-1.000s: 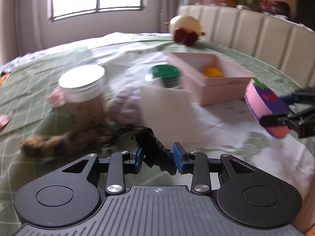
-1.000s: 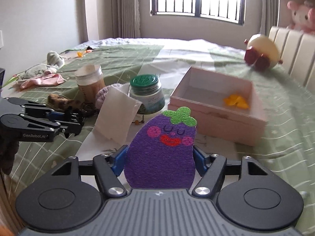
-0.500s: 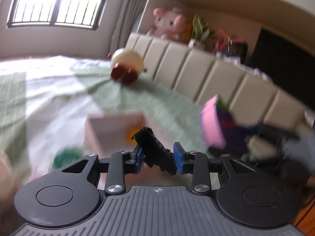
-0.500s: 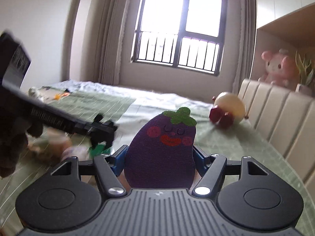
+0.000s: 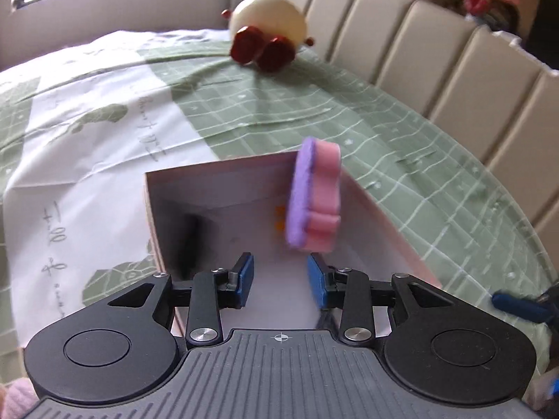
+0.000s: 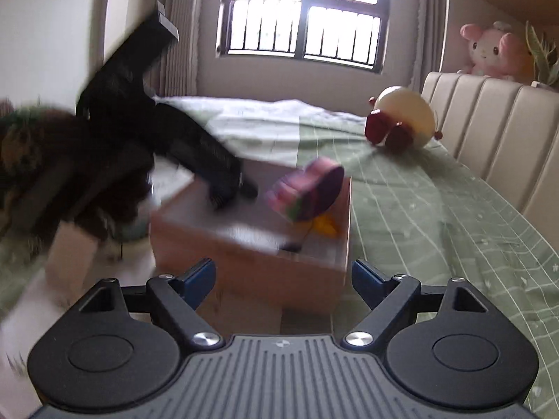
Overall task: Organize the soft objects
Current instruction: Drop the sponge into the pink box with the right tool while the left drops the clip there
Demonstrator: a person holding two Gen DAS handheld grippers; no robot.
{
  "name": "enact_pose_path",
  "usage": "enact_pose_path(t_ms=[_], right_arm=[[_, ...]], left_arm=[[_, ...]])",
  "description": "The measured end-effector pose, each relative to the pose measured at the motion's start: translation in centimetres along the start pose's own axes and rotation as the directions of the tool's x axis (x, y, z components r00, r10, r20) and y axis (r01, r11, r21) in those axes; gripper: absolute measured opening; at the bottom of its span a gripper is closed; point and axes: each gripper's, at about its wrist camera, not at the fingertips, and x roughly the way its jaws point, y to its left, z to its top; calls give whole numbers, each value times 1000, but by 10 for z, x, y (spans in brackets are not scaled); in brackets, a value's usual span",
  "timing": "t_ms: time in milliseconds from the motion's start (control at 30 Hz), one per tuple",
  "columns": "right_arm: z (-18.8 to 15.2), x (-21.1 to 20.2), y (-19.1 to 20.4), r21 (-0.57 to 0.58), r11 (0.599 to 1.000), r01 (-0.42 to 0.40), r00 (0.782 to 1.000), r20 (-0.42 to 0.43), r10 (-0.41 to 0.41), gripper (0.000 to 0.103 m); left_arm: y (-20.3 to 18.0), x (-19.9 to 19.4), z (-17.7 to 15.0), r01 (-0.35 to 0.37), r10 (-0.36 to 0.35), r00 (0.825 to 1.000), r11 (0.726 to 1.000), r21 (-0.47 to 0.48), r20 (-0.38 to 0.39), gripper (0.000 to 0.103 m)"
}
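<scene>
The pink open box (image 5: 370, 209) (image 6: 244, 265) sits on the green bedspread. An eggplant-shaped sponge (image 5: 312, 199) (image 6: 307, 188), purple on one face and pink on the other, hangs blurred in mid-air over the box, free of both grippers. My right gripper (image 6: 283, 276) is just short of the box, its jaws opening wide with nothing between them. My left gripper (image 5: 279, 276) (image 6: 230, 188) points down into the box, its jaws opening and empty. Inside the box lie a yellow piece (image 6: 326, 227) and a small dark blur (image 6: 290, 246).
A cream and red plush toy (image 5: 269, 35) (image 6: 401, 122) lies farther along the bed. A beige padded headboard (image 5: 454, 56) runs along the right side. A white card (image 6: 70, 262) and a person's dark sleeve (image 6: 70, 167) are left of the box.
Both grippers swung over to the pink box. The black clip is gone from the left jaws. The right jaws spread and let go of the eggplant sponge, now in the air over the box.
</scene>
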Motion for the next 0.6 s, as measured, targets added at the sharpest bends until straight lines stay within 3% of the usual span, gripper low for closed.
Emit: enact_pose_path(t_ms=[100,200,300,400,600], right_arm=[[-4,-1,6,-7,1000,-2,1000,-10,2,86],[-7,-10,17,32,999,-36,999,-2,36,86],[-10,-14,33,49,996,-79,997,-16,80,88],[-10,-17,61,35,991,-130,991,-15,130,90],[4,-12,131,-116,964,-238,971,-40,235,91]], left_arm=[[15,-37,-5,96,-84,988,992,-87,131,38],[30,-94,-25,81,-58,970,992,-92,237,38],[47,-151,-58,-36,52,949,998,-58,311,38],[75,-197,-104,-174,201,911,979,-106,360,38],[145,-237,-179,-272,365,889,906,-323,275,38]])
